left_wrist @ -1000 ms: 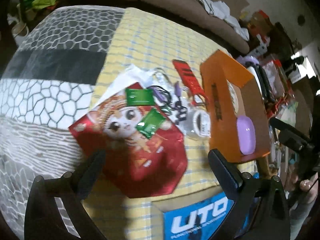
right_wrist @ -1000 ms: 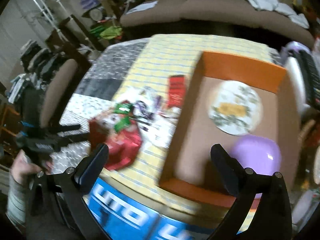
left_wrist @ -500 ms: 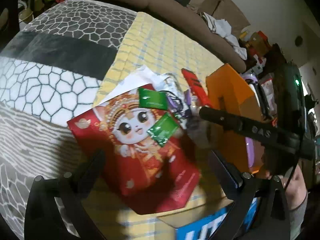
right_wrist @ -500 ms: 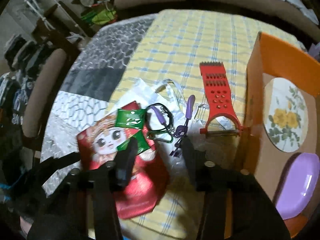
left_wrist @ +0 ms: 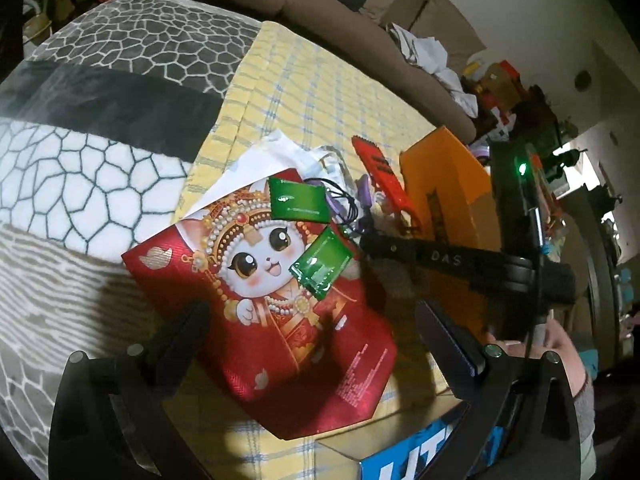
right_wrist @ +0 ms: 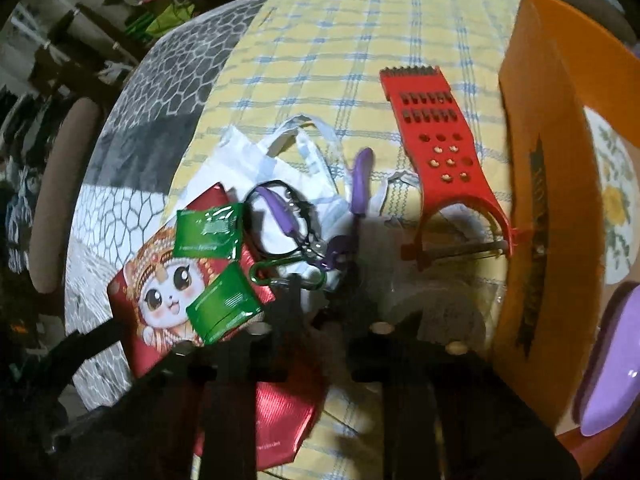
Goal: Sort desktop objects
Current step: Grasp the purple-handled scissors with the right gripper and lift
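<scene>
While the left gripper (left_wrist: 312,332) hangs wide open and empty over the red bag (left_wrist: 280,304), right gripper (right_wrist: 324,304) jaws just closing, nearly together by the carabiner (right_wrist: 286,272), grip unclear.

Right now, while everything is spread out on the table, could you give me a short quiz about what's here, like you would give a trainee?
1. True or false: the left claw is clamped shut.
2. What colour is the grater lying beside the orange box? A) blue B) red C) white
3. How many green sachets rest on the red cat packet?

Key:
1. False. Its fingers stand wide apart above the packet.
2. B.
3. Two.
</scene>
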`<action>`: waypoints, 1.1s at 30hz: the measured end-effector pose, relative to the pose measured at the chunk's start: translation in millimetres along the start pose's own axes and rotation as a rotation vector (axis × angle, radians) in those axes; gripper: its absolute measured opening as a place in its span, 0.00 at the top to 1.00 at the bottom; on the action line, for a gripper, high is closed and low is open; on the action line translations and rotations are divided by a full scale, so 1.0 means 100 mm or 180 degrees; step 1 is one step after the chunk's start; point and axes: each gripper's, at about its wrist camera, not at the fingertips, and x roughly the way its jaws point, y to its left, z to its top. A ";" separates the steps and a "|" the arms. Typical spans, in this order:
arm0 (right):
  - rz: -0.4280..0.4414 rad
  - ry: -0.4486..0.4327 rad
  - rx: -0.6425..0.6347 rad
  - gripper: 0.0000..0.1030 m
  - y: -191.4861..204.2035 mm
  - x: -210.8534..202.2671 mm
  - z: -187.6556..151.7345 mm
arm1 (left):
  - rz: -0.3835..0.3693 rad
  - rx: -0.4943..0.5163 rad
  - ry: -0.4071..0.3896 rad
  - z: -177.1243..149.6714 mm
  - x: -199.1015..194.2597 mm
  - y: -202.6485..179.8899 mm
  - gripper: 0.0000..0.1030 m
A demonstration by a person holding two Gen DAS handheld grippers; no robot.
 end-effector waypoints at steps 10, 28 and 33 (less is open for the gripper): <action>0.0822 -0.0149 0.0282 0.95 -0.23 -0.51 -0.16 | -0.0734 -0.0424 0.0105 -0.04 0.10 0.08 0.00; 0.0828 -0.0255 -0.0045 0.95 -0.13 -1.24 -0.42 | -0.1161 -0.0246 0.0259 -0.02 0.24 -0.08 0.00; 0.0881 -0.0309 -0.0135 0.94 -0.04 -1.39 -0.37 | -0.1521 -0.0494 0.0218 0.03 0.21 0.07 0.00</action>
